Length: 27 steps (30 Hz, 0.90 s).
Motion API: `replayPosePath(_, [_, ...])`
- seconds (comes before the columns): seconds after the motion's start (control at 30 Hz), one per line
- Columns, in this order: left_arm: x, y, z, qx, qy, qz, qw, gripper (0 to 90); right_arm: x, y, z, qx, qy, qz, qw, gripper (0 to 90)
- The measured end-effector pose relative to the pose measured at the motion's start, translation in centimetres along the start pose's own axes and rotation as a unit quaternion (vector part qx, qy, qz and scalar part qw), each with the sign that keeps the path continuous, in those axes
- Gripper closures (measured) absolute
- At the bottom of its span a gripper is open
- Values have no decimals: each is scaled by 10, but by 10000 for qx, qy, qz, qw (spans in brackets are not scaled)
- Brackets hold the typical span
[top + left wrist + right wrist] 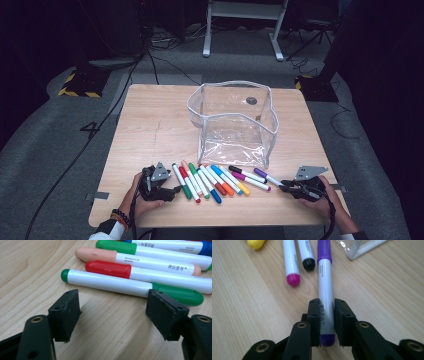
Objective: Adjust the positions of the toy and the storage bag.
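Gripping the purple marker (325, 293) near its end, the right gripper (326, 315) hides that barrel; beside it, the left gripper (113, 312) fingers gape wide before a green marker (125, 285) on the surface (165, 125).

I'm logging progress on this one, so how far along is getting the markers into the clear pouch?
Barely begun. Done: nothing; the clear pouch stands open and looks empty. In hand: the right gripper is shut on the purple marker, which appears to lie on the table. The left gripper is open just short of the green marker. Left: the whole row of markers.
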<state>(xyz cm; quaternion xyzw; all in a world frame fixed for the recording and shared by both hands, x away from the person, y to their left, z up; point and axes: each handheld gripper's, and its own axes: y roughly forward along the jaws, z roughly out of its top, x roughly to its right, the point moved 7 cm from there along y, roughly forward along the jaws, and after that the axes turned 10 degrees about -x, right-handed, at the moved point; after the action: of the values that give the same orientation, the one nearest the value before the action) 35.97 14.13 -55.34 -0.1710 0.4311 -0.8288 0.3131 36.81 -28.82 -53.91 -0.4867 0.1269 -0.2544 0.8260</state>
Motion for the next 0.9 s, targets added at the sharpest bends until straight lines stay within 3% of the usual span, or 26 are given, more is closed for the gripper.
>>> replayPosePath(0.1, [1,1,1,-16,-50,26,10000,242,3,-6,-8,-106,14,-65,9999,745])
replayPosePath(0.2, [2,1,1,-19,-52,24,10000,235,7,-8,-6,-11,91,-113,9999,720])
replayPosePath(0.3, [2,1,0,-32,-44,7,10000,226,9,-7,13,252,34,-71,9997,675])
replayPosePath(0.37, [2,0,-1,-35,20,-10,10000,225,9,2,29,290,-140,-65,9995,645])
replayPosePath(0.6, [2,-1,-2,-25,68,-41,10000,229,17,27,48,121,-61,57,9999,671])
replayPosePath(0.73, [2,-2,-4,-36,100,-65,9999,229,18,31,49,167,6,153,9997,731])
replayPosePath(0.9, [2,-2,-4,-25,129,-81,9999,229,18,30,46,281,61,134,9995,743])
